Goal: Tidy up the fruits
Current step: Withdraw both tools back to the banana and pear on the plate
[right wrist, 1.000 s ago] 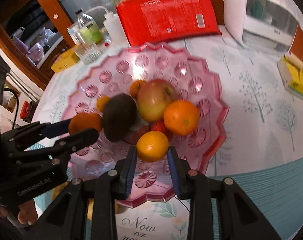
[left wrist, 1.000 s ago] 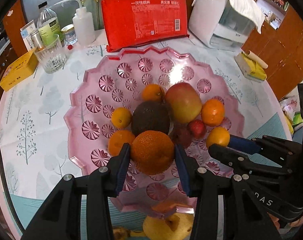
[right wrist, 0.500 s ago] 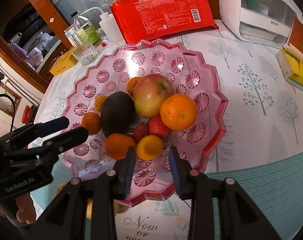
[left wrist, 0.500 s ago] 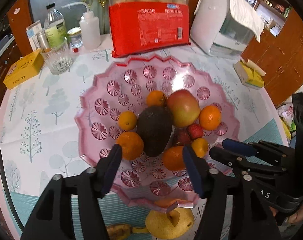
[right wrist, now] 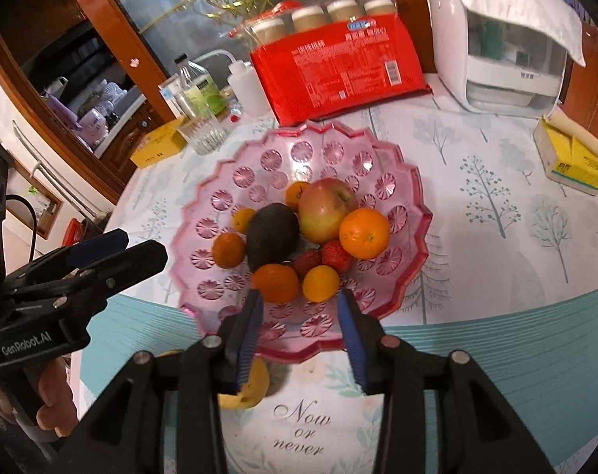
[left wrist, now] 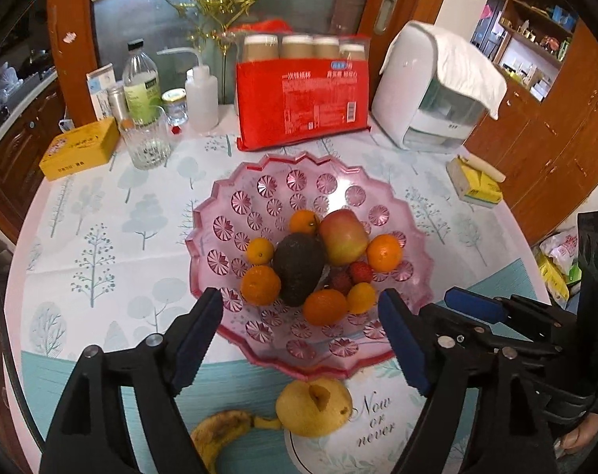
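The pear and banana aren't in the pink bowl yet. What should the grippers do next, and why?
Probably lower the left gripper, jaws opening and empty, onto the pear. It lies on the table just outside the pink bowl, beside the banana.

Glossy pink glass bowl (left wrist: 259, 173); dark, matt avocado (left wrist: 299, 266).

A home dining room: a tablecloth-covered table (left wrist: 101, 237), wooden cabinets (left wrist: 555, 150), and a tissue pack (left wrist: 474, 185).
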`<state>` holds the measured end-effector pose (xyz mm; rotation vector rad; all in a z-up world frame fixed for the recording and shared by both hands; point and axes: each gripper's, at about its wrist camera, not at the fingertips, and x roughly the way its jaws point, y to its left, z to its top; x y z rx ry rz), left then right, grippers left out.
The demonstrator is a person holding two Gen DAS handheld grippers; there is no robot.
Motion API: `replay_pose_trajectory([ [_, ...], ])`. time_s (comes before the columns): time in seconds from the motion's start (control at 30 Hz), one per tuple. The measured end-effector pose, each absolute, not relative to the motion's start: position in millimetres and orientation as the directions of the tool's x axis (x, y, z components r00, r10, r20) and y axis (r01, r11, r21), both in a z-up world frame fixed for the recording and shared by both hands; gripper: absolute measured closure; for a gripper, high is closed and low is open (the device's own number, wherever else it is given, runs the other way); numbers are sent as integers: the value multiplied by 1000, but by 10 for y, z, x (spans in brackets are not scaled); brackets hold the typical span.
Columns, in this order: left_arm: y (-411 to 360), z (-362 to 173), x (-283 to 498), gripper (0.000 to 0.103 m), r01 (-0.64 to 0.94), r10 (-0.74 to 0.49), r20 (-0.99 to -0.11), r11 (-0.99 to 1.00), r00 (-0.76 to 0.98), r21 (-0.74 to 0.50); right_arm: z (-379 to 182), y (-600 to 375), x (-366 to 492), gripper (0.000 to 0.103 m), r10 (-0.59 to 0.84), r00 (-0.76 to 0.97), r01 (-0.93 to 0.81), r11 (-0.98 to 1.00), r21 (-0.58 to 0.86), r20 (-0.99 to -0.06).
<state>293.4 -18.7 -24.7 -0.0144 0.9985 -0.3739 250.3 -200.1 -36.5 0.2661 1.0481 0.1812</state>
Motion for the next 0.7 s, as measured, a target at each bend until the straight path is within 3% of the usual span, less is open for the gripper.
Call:
replay_pose_trajectory([
  [0.23, -63, 28, 2537, 12, 291, -308, -783, 942, 540, -170, -159, -1968, 2239, 49, 295, 518, -38, 946, 323, -803],
  [0.47, 124, 219, 2200, 11, 279, -292, -758, 948, 584, -151, -82, -1880, 2050, 42, 337, 512, -52, 930, 364, -790],
  [0.5, 150, 236, 2163, 11, 276, -285, -754, 950, 591, -143, -81, -1860, 2035, 40, 343, 508, -56, 929, 367, -791],
  [0.57, 220, 267, 2069, 11, 268, -266, -747, 956, 609, -121, -82, -1809, 2006, 27, 353, 500, -68, 926, 371, -791],
  [0.7, 351, 242, 1975, 9, 251, -232, -746, 964, 624, -91, -108, -1665, 1946, 25, 364, 491, -95, 926, 366, -792],
])
